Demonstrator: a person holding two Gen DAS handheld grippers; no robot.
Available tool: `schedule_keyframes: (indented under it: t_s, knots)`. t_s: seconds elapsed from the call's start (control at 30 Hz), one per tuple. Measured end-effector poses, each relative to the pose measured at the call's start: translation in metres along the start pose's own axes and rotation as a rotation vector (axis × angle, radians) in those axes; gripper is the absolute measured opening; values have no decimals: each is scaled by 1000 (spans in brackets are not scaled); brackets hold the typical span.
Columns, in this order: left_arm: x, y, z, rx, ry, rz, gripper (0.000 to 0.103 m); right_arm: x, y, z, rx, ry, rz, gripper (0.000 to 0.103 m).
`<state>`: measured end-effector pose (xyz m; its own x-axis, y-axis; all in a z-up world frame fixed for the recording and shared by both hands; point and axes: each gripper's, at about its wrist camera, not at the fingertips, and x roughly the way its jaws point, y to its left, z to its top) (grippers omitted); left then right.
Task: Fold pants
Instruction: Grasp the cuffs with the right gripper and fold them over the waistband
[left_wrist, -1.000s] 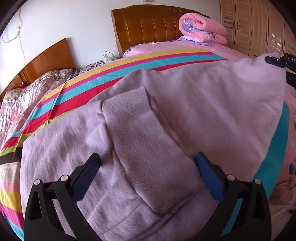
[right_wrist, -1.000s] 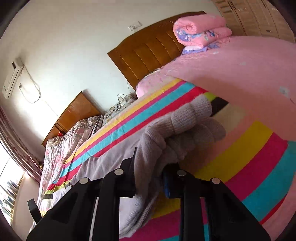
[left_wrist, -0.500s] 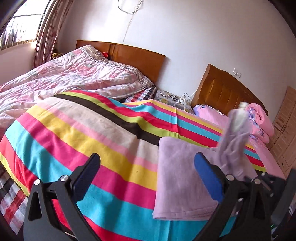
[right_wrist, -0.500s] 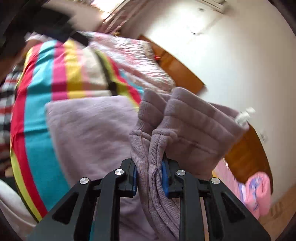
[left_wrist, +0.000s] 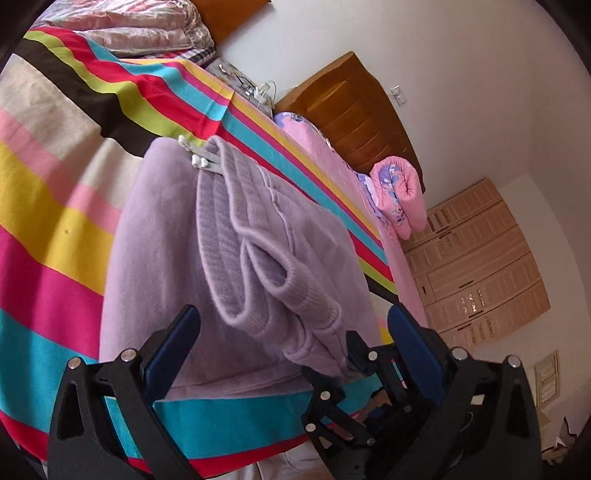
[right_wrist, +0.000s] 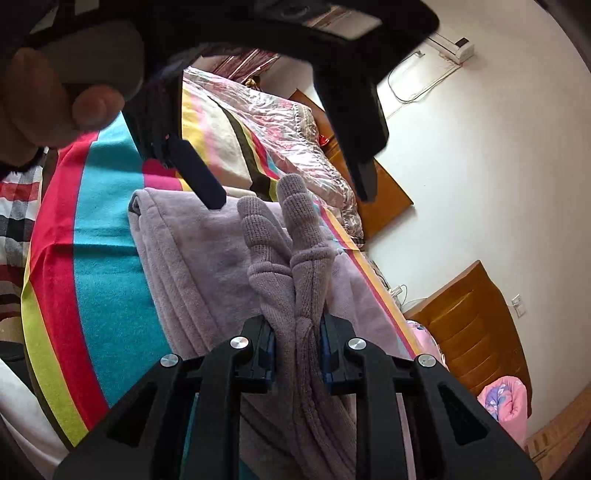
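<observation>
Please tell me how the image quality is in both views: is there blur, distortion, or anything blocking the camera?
Left wrist view: sharp, daylit, strong fisheye bending of the striped bedspread; pants in focus. Right wrist view: the left gripper and the hand holding it loom dark and soft across the top; the right gripper is crisp.

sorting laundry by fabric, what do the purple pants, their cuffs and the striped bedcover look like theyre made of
Pants: soft fleece or brushed cotton by the look, matte and fuzzy.
Cuffs: ribbed knit, with visible ridges, clamped in the right gripper.
Striped bedcover: flat woven cloth, probably cotton, matte with fine creases.
</observation>
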<state>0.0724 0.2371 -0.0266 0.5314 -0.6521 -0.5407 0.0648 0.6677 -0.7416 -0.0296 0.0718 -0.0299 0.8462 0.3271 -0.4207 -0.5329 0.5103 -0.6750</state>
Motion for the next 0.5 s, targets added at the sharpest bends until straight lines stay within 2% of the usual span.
schedule_keyframes:
  t_s: [0.07,0.1,0.13,0.17,0.23,0.27,0.3,0.37,0.5]
  knots:
    - [25,2,10,-29,63,1,97,-3,-3,-3,4,-8,2,19]
    - [37,4,13,-44,81,-8,90,-5,-3,-5,11,-11,11,20]
    - [48,6,16,-51,97,0,64,-4,-3,-5,14,-9,26,21]
    - [58,8,17,-52,110,38,48,-3,-3,-6,2,1,54,26]
    - [66,10,15,-51,108,78,42,-7,-9,-12,-6,5,75,51]
    - [65,12,12,-46,100,82,38,-15,-19,-18,21,-8,82,67]
    - [64,14,9,-43,94,82,36,-25,-34,-26,75,-22,91,72]
    - [63,22,8,-56,86,63,34,-43,-69,-51,227,-6,84,73]
    - [64,22,6,-39,76,75,34,-68,-124,-125,511,109,25,74]
